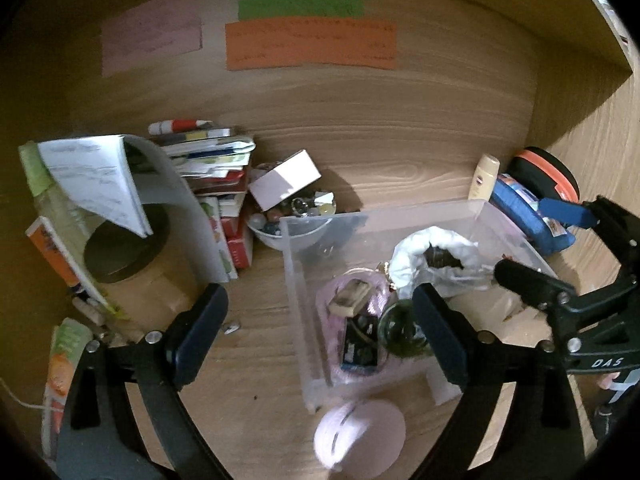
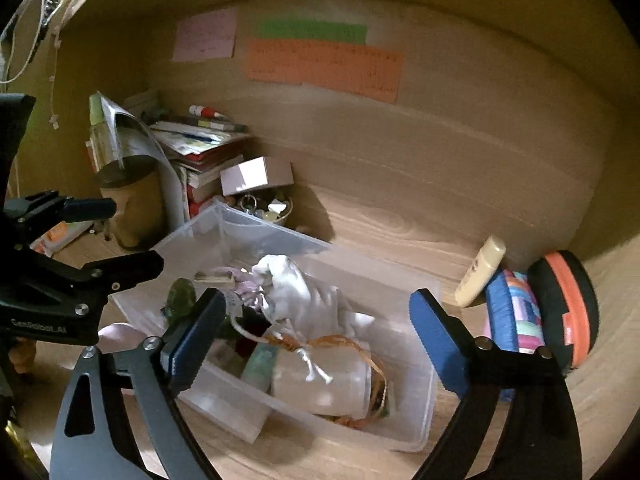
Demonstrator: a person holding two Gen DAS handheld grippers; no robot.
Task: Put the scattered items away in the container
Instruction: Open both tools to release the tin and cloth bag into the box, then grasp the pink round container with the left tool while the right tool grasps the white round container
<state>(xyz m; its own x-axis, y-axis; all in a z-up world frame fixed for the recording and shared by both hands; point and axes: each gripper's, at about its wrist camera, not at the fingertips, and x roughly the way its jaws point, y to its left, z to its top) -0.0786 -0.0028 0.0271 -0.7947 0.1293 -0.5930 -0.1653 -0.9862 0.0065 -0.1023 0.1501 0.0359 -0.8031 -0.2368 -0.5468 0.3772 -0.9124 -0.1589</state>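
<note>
From the left wrist view, the clear container (image 1: 400, 248) sits in the middle of the wooden shelf, likely so both hands can reach it, and already holds a white cloth bag (image 1: 432, 248) and small oddments, while a pink round item (image 1: 360, 436) lies just outside its near wall; the left gripper (image 1: 320, 332) hovers wide open and empty, straddling the container's near left wall. From the right wrist view, the right gripper (image 2: 316, 340) is likewise spread wide above the container (image 2: 416, 432), holding nothing, with a cream tube (image 2: 482, 272) and a blue pouch (image 2: 512, 312) unpacked just beside it

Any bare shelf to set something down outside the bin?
Bare wood between the clear bin and back wall, bordered by trinket bowl and lotion tube. Crowded: book stack on the left, blue pouch on the right.
</note>
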